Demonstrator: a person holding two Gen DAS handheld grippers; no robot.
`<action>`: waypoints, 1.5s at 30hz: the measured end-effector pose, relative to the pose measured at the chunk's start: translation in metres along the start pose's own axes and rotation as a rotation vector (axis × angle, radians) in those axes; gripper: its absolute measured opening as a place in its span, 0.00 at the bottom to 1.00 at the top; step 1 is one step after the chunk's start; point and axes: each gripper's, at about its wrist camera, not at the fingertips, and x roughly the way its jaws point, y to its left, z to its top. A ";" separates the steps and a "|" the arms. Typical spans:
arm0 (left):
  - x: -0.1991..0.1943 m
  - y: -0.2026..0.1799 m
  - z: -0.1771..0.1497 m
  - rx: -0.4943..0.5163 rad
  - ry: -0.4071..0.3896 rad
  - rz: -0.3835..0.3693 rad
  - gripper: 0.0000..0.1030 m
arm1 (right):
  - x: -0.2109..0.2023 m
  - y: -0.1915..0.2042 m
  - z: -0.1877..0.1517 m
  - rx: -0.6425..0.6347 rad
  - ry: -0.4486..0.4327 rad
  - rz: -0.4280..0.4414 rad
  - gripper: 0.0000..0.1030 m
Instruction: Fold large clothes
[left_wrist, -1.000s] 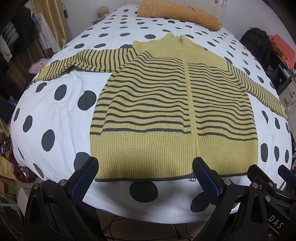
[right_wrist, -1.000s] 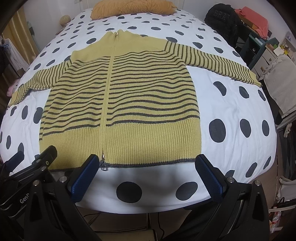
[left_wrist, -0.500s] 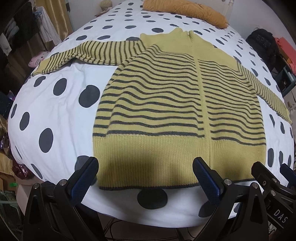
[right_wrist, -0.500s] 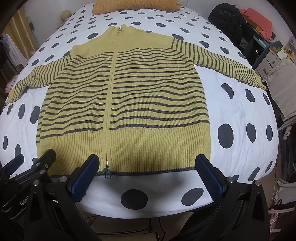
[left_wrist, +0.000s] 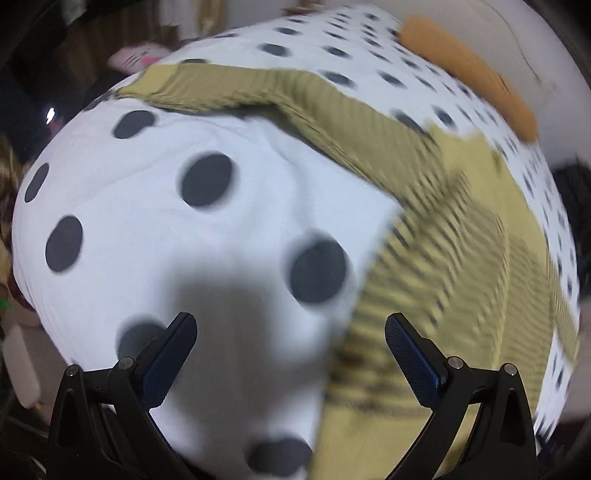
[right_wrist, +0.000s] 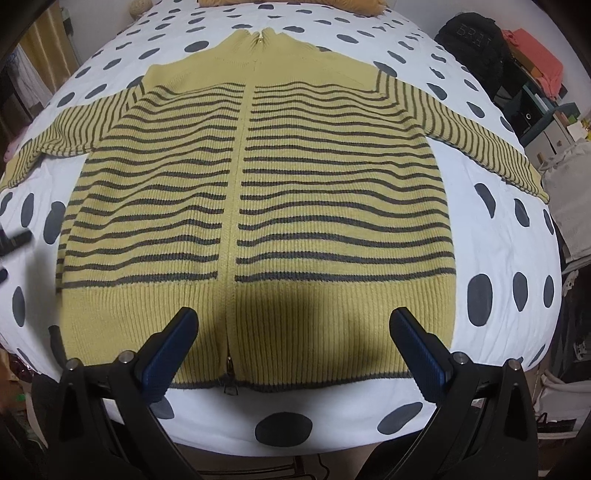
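Observation:
A yellow zip-up sweater (right_wrist: 295, 206) with dark stripes lies flat, front up, on the polka-dot bed (right_wrist: 495, 266), sleeves spread to both sides. My right gripper (right_wrist: 293, 338) is open and empty just above the sweater's bottom hem, near the zipper's lower end. My left gripper (left_wrist: 290, 345) is open and empty over the bare bedsheet (left_wrist: 147, 221) left of the sweater (left_wrist: 454, 266). The left sleeve (left_wrist: 236, 88) stretches away ahead of it. The left wrist view is blurred by motion.
An orange pillow (left_wrist: 469, 70) lies at the head of the bed. A pink plush toy (left_wrist: 138, 57) sits off the bed's left side. A black bag (right_wrist: 472, 40) and shelves with clutter (right_wrist: 539, 107) stand to the right of the bed.
Both grippers have moved forward over the bed. The left one swung left, off the hem toward the left sleeve. The right one came closer to the hem at the zipper.

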 end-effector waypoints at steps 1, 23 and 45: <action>0.007 0.022 0.021 -0.055 -0.014 -0.005 0.98 | 0.004 0.002 0.001 -0.001 0.007 0.000 1.00; 0.106 0.203 0.249 -0.469 -0.197 -0.139 0.08 | 0.050 0.044 0.025 -0.072 0.054 -0.043 1.00; 0.061 -0.317 0.104 0.173 -0.038 -0.701 0.08 | 0.039 -0.158 0.059 0.386 -0.121 0.176 1.00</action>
